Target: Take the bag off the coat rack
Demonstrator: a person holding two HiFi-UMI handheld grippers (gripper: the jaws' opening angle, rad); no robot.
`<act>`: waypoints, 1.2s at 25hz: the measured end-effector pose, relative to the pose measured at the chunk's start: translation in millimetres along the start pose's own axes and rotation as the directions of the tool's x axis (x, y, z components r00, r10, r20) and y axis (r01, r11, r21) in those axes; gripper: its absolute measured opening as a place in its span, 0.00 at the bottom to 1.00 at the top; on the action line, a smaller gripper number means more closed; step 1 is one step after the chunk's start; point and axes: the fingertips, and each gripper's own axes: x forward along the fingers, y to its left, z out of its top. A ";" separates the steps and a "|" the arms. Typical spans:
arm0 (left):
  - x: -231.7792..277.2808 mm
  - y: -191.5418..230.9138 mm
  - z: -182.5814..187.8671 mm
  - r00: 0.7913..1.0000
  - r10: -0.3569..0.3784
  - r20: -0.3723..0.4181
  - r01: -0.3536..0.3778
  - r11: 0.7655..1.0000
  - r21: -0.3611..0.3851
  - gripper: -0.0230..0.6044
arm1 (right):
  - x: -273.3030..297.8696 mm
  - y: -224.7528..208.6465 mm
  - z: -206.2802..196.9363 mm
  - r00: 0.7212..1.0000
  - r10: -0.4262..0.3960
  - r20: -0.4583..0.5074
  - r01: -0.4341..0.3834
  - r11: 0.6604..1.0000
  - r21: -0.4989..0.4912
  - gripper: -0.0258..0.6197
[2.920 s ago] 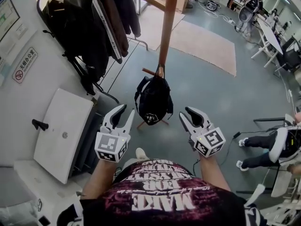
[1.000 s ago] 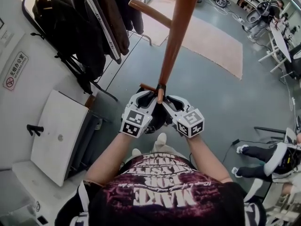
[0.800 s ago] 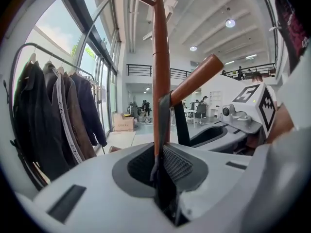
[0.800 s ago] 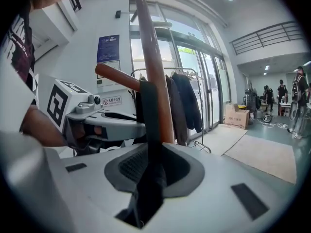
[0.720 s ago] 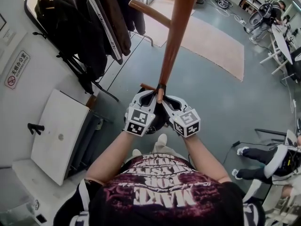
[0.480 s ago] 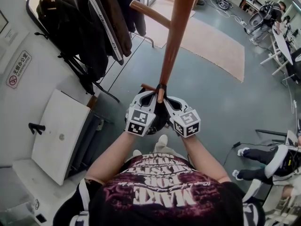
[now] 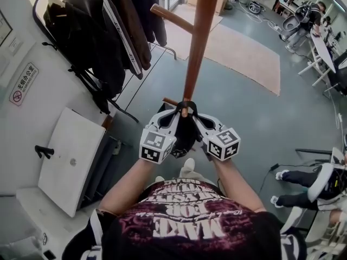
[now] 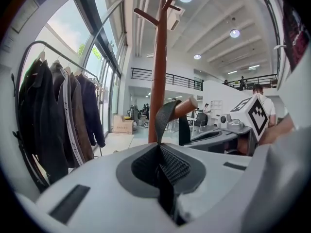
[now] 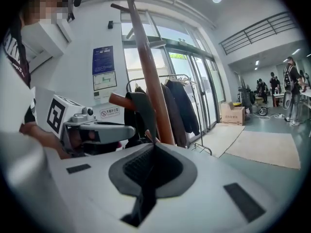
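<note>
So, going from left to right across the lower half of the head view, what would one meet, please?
White panel → left tongs → black bag → right tongs → seated person's legs.

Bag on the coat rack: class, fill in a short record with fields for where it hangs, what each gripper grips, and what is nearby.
bag: black, hanging by its strap from a low peg of the wooden coat rack
strap: looped over the peg, not yet lifted off
left gripper: jaws shut on the strap
right gripper: jaws shut on the strap
nearby: dark jackets hanging at the left
</note>
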 end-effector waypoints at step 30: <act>-146.9 -46.8 123.3 0.975 -0.126 0.185 0.109 0.989 0.101 0.05 | -92.9 125.6 113.2 0.975 0.077 0.208 -0.059 0.994 -0.091 0.05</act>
